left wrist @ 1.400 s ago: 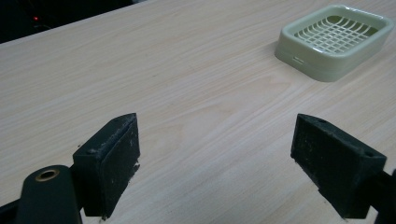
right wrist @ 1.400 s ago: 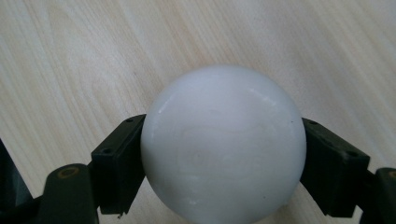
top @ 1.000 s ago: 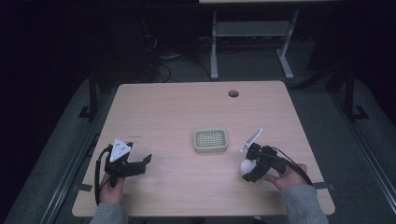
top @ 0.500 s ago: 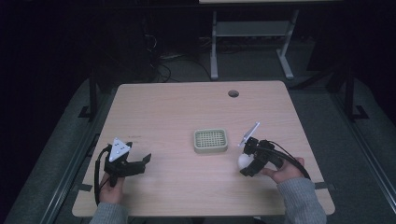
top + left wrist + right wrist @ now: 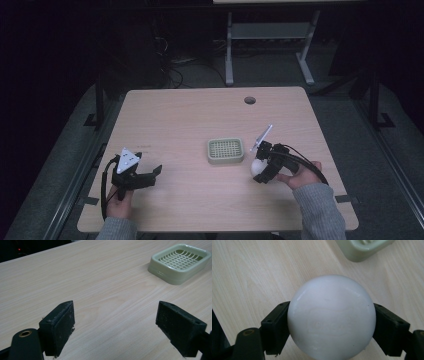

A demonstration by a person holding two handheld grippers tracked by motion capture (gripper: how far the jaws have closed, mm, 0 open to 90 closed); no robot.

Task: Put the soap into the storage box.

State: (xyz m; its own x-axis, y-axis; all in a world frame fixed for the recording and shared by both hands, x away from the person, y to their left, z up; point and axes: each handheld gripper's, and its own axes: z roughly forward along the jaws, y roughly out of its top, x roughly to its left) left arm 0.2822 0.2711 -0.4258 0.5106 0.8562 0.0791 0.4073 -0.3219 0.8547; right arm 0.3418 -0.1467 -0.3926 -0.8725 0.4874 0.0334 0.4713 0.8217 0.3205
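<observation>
Wooden table (image 5: 190, 115) seen from above, forearms entering at near edge. Left gripper (image 5: 150, 175) held at near left, jaws spread wide, nothing between them, bare tabletop beneath. White round soap (image 5: 331, 317) clamped between jaws of right gripper (image 5: 261, 170) at near right, just beside pale green slatted soap dish (image 5: 225, 151). Dish placed near table centre, nothing inside. Small round hole (image 5: 250, 100) seen at far edge.

Dim high view, brighter gripper views.
High view: table (image 5: 200, 120) lit softly from above, surroundings sunk in near-black, fine detail lost to grain. Left gripper view: evenly lit, jaws slightly soft, faint shadows cast beneath. Right gripper view: white ball (image 5: 331, 317) close and mildly blurred, broad soft sheen, no hard glare.
</observation>
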